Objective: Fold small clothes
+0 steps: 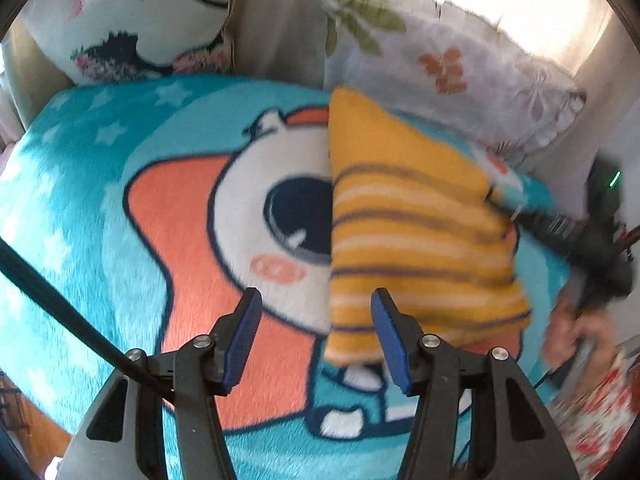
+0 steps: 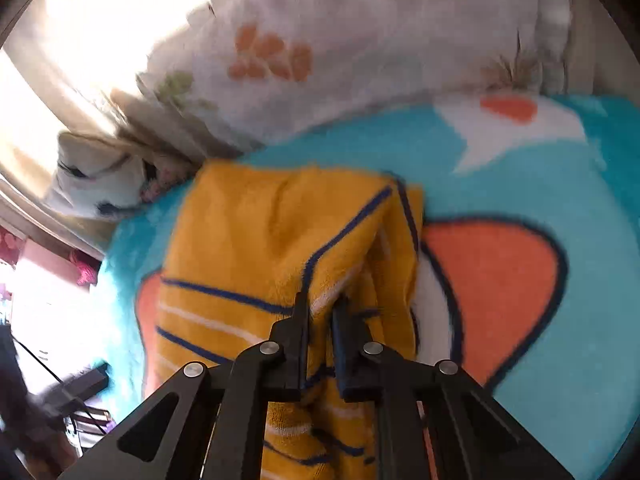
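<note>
A small yellow cloth with blue and white stripes (image 1: 416, 216) hangs lifted over the turquoise cartoon blanket (image 1: 100, 208). My left gripper (image 1: 316, 312) is open and empty, its blue pads just in front of the cloth's lower left edge. My right gripper (image 2: 322, 308) is shut on a fold of the yellow cloth (image 2: 248, 248) and holds it up off the blanket (image 2: 560, 340). The right gripper also shows in the left wrist view (image 1: 520, 212), at the cloth's right edge, with the hand behind it.
A white floral pillow (image 1: 440, 68) lies at the back right and shows in the right wrist view (image 2: 360, 40). A cartoon-print pillow (image 1: 132, 16) lies at the back left. The blanket's near left edge drops to a wooden floor (image 1: 36, 432).
</note>
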A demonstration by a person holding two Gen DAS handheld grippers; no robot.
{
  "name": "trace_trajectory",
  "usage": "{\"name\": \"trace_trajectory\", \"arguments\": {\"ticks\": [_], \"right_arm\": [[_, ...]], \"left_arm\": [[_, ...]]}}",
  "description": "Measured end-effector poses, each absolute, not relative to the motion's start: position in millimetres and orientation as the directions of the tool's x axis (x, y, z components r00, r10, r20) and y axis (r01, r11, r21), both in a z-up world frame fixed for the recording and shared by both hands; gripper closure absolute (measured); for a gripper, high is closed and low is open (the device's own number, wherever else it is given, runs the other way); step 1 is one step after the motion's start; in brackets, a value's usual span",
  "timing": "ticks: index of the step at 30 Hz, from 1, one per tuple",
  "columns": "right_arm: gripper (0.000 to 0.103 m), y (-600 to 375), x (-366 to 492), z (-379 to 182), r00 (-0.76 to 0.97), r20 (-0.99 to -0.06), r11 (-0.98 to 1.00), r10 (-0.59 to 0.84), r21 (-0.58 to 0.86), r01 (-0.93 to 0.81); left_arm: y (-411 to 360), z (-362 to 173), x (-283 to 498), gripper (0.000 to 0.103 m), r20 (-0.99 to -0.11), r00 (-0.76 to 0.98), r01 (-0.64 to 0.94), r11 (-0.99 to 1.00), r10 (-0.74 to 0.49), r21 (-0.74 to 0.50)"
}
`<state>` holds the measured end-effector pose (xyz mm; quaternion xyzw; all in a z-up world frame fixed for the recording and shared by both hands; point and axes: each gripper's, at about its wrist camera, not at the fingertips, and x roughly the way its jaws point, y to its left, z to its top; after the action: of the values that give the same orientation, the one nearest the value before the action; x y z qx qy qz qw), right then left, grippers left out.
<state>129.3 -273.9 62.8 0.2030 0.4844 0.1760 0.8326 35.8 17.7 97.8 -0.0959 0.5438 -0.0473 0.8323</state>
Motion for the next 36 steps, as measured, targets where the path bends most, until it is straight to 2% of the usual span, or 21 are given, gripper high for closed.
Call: {"name": "trace_trajectory", "arguments": {"ticks": [2, 6, 8, 10, 17, 19, 21, 24, 28, 30, 32, 34, 36], "right_arm": [[0.092, -275, 137, 67, 0.490, -0.757, 0.888, 0.431, 0.453, -0.081], [0.092, -265, 152, 33, 0.418, -0.845, 0.937, 0.332, 0.348, -0.040], [0.090, -261, 144, 30, 0.430, -0.851, 0.949, 0.303, 0.312, -0.050], [0.086, -259, 137, 34, 0.433, -0.856, 0.957, 0.284, 0.284, -0.067], [0.087, -264, 109, 30, 0.395, -0.882, 0.966, 0.258, 0.249, -0.074], [0.094, -274, 101, 20, 0.354, -0.902, 0.968, 0.248, 0.244, -0.058], [0.095, -278, 93, 8, 0.338, -0.911, 0.971, 0.237, 0.237, -0.040], [0.096, -286, 82, 13, 0.359, -0.903, 0.969, 0.236, 0.244, -0.023], [0.095, -295, 71, 47, 0.477, -0.848, 0.967, 0.231, 0.253, -0.018], [0.095, -294, 65, 68, 0.537, -0.801, 0.957, 0.264, 0.285, -0.047], [0.089, -289, 58, 80, 0.573, -0.764, 0.948, 0.297, 0.307, -0.081], [0.076, -278, 53, 85, 0.585, -0.742, 0.940, 0.329, 0.318, -0.124], [0.067, -262, 49, 84, 0.585, -0.741, 0.943, 0.329, 0.294, -0.158]], "left_arm": [[11, 83, 33, 0.048, -0.911, 0.376, -0.009, 0.983, -0.167, -0.184], [-4, 51, 30, 0.048, -0.941, 0.309, 0.008, 0.990, -0.137, -0.142], [-7, 43, 29, 0.048, -0.949, 0.286, 0.008, 0.991, -0.133, -0.136], [-6, 44, 27, 0.048, -0.948, 0.288, 0.012, 0.990, -0.138, -0.140], [7, 61, 21, 0.048, -0.920, 0.334, -0.033, 0.973, -0.206, -0.229], [9, 67, 19, 0.048, -0.911, 0.356, -0.044, 0.970, -0.208, -0.239], [9, 71, 20, 0.048, -0.905, 0.371, -0.046, 0.970, -0.206, -0.239], [-3, 77, 24, 0.047, -0.900, 0.394, -0.015, 0.978, -0.185, -0.208], [-28, 76, 37, 0.034, -0.891, 0.420, 0.047, 0.984, -0.173, -0.169], [-36, 62, 45, 0.034, -0.911, 0.383, 0.055, 0.988, -0.154, -0.144], [-42, 41, 49, 0.034, -0.938, 0.305, 0.056, 0.987, -0.161, -0.152], [-42, 33, 43, 0.034, -0.943, 0.284, 0.038, 0.984, -0.176, -0.173], [-40, 35, 36, 0.034, -0.940, 0.288, 0.035, 0.983, -0.184, -0.181]]}}
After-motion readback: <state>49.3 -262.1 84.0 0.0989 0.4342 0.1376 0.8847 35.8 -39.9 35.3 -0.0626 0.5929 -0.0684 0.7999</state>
